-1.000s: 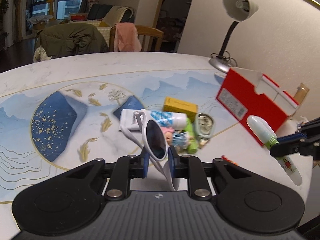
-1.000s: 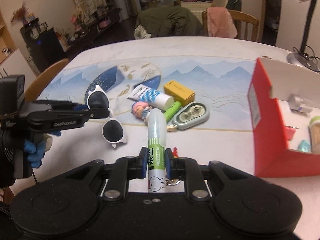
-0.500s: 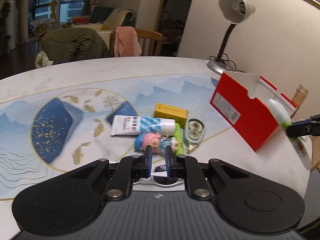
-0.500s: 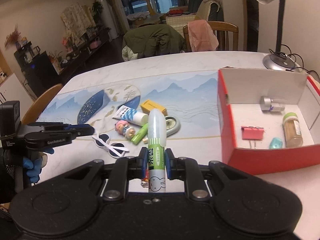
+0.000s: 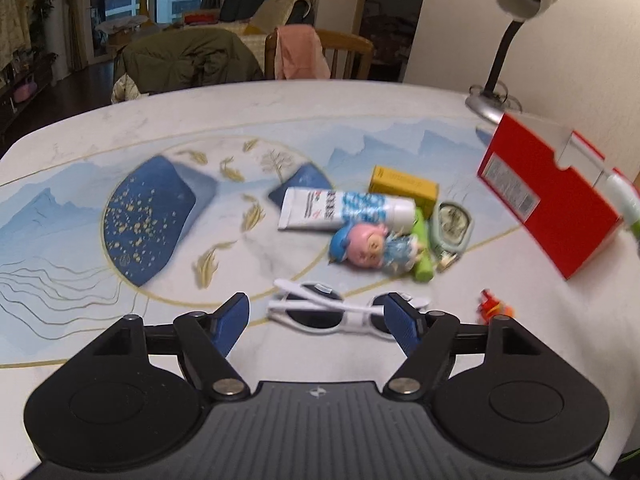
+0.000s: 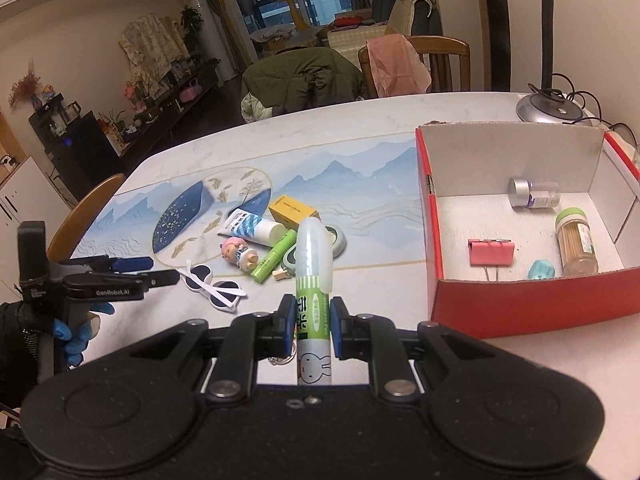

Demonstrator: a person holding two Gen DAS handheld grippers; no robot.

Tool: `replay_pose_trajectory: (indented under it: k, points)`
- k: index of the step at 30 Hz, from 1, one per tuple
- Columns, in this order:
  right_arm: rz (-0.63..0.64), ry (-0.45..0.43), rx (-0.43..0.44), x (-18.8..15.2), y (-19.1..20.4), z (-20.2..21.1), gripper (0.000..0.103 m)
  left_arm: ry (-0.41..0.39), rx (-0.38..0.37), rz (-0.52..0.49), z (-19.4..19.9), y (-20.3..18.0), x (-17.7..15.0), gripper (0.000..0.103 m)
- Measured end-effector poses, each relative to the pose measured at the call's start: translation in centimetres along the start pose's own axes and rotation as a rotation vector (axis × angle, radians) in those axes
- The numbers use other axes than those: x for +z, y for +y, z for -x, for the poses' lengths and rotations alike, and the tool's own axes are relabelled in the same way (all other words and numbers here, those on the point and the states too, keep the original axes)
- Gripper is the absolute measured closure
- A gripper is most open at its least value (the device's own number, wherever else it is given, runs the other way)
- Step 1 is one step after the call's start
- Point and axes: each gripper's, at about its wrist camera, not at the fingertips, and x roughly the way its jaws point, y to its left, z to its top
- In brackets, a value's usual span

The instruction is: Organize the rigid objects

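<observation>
Left gripper (image 5: 316, 322) spread wide above the patterned table (image 5: 360, 112), jaws just opened, nothing pressed between the blue pads (image 5: 232, 322). White sunglasses (image 5: 340, 312) lying flat on the table between and just ahead of the fingertips, right lens close against the right pad, contact hard to judge. Beyond the sunglasses: a pink-faced doll (image 5: 372, 246), a white-and-blue tube (image 5: 344, 210), a yellow box (image 5: 404, 184), a green stick (image 5: 424, 252) and a grey-green case (image 5: 452, 222), bunched together. Ahead to the right, the red box (image 5: 548, 196), open side up.

Right gripper (image 6: 314, 322) clamped tight on a green-and-white glue stick (image 6: 314, 276), translucent cap pointing forward, raised over the table short of the red box's near left corner. Inside the box, ahead and right: a pink binder clip (image 6: 491, 254), a toothpick jar (image 6: 576, 244), a small clear jar (image 6: 534, 193) on its side and a teal piece (image 6: 542, 270). Blue-gloved hand (image 6: 74, 330) at far left, gripping the left tool.
</observation>
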Motion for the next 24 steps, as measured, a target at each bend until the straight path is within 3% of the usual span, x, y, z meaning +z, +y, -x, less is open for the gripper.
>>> replay_pose_trajectory:
  k: [4, 14, 18, 24]
  points:
    - [-0.006, 0.005, -0.002, -0.1, -0.1, -0.2, 0.086, 0.03, -0.022, 0.074, -0.5, 0.3, 0.0, 0.029]
    - [-0.005, 0.001, 0.003, 0.2, -0.6, -0.4, 0.086, 0.138, 0.099, 0.378, -3.0, -1.5, 1.0, 0.029]
    - [-0.001, 0.001, 0.014, 0.3, -0.9, -0.4, 0.086, 0.132, 0.188, 0.392, -4.0, -2.6, 1.6, 0.029]
    - [0.006, 0.002, 0.022, 0.5, -2.2, 0.1, 0.086, 0.15, 0.25, 0.419, -5.6, -3.5, 2.0, 0.029]
